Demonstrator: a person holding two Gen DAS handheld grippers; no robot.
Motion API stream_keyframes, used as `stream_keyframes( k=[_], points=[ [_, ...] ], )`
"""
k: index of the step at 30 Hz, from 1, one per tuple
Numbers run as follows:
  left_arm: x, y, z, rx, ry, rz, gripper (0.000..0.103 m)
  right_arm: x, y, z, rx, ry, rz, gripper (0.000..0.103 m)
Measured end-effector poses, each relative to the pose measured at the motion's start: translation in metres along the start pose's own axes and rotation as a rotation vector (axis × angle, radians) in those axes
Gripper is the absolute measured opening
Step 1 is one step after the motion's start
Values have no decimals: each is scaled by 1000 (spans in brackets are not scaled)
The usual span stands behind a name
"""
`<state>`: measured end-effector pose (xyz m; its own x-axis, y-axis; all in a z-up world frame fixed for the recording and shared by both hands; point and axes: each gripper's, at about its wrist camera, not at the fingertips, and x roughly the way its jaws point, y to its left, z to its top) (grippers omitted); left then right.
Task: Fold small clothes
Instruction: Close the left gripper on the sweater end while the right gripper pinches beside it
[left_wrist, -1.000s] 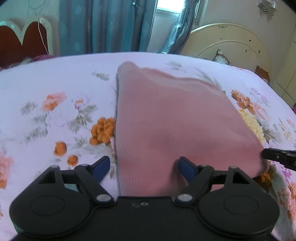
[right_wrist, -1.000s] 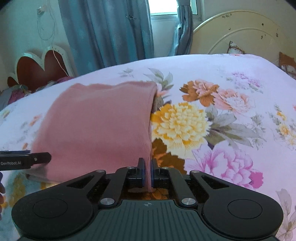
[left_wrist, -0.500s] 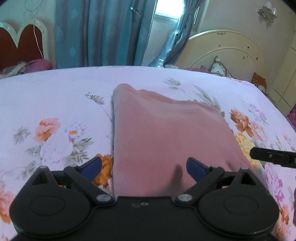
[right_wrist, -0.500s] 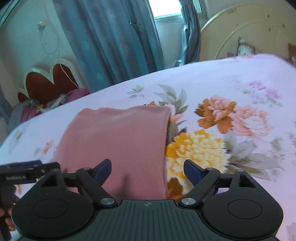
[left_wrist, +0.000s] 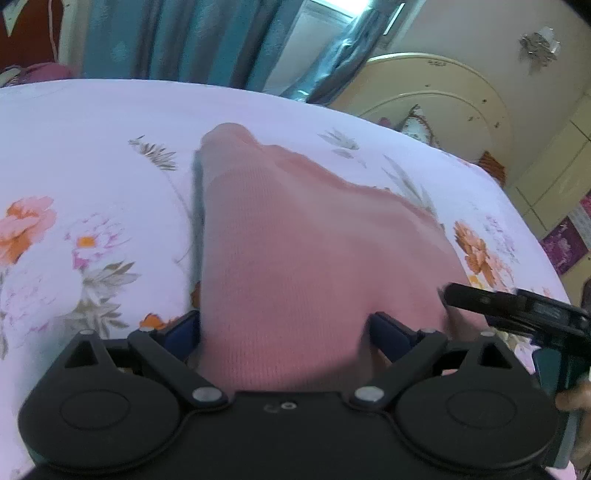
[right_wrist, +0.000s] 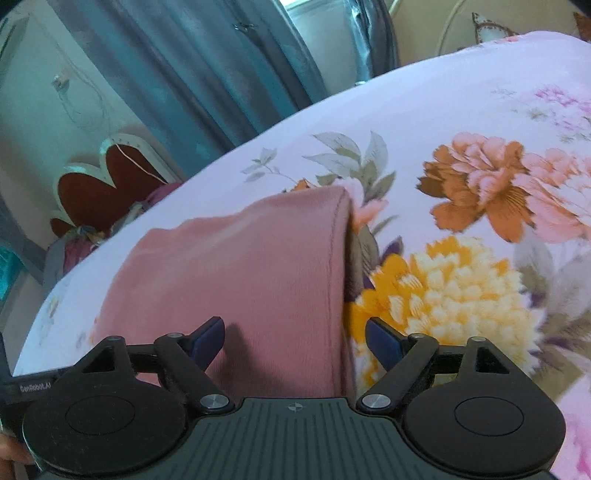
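Observation:
A pink ribbed garment (left_wrist: 303, 258) lies folded flat on the floral bedsheet (left_wrist: 92, 147). It also shows in the right wrist view (right_wrist: 240, 280), with its folded right edge running down the middle. My left gripper (left_wrist: 284, 328) is open, its blue-tipped fingers spread over the garment's near left part. My right gripper (right_wrist: 295, 339) is open, straddling the garment's near right edge. The right gripper's finger (left_wrist: 491, 299) shows at the right of the left wrist view.
The bed's floral sheet (right_wrist: 480, 221) spreads right of the garment. Teal curtains (right_wrist: 192, 74) and a window hang behind. A cream headboard (left_wrist: 443, 96) stands at the back right, a red heart-shaped one (right_wrist: 103, 188) at the back left.
My right gripper was shut on the garment's near right edge, then let go and opened. Both grippers have risen and drawn back a little. The garment stays flat.

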<state>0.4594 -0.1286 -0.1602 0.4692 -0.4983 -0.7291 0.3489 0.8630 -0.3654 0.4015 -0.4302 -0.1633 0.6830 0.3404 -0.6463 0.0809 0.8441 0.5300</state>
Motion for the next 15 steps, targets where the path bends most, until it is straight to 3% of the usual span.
stream_keyframes(
  k=[1,4,7,11,13,15],
  points=[
    [1,-1,0,7,-3,-12,85,4,-1,1,18,14,16,51],
    [-2,-3,2,-11,-16,-37,69,6,-3,1,28,22,33,46],
    [-5,-5,3,-12,-27,-39,60,8,-6,1,50,44,72,42],
    [-3,-9,5,-11,-35,-21,57,12,-1,0,27,32,45,32],
    [-8,-13,7,-14,-49,-7,42,12,5,0,34,50,59,26],
    [-17,-17,9,-6,-67,2,35,7,10,0,34,32,77,25]
  ],
)
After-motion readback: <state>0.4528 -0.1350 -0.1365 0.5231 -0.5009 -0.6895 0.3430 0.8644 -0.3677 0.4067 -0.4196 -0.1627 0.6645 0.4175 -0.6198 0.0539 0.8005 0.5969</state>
